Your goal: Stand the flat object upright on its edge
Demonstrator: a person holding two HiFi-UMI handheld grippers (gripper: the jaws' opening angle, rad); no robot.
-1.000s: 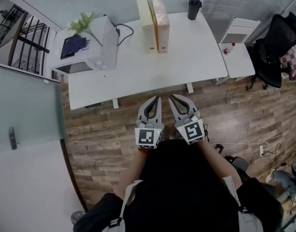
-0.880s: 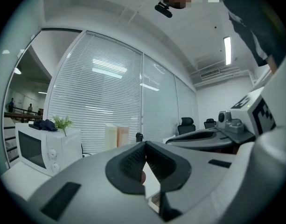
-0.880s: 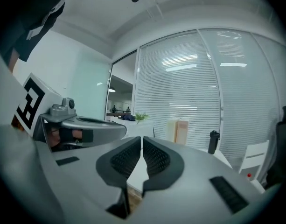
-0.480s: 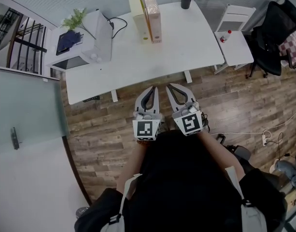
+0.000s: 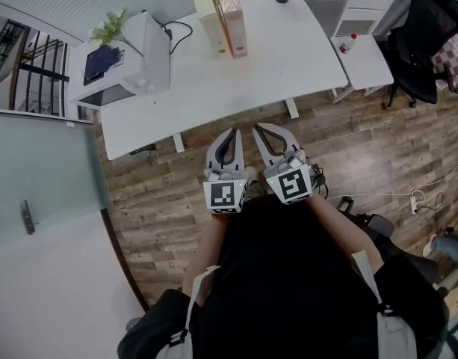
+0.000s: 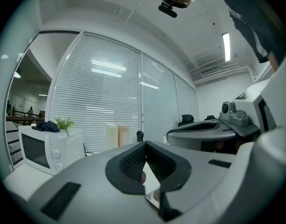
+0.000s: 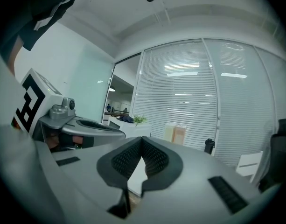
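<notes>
Here, left claw (image 5: 233, 130), right claw (image 5: 256, 128) both closed empty, ribbed pads (image 6: 130, 163), smooth white table (image 5: 277, 58).

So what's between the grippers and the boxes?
Just a sliver of wood floor, then bare white table up to the boxes. The head view shows it.

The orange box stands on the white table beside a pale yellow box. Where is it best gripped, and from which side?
Probably its near upper corner, across the thin width, coming from the near edge of the table. The orange box stands upright on a narrow edge; the pale yellow box stands close beside it, so a jaw may fit between them only at that end.
</notes>
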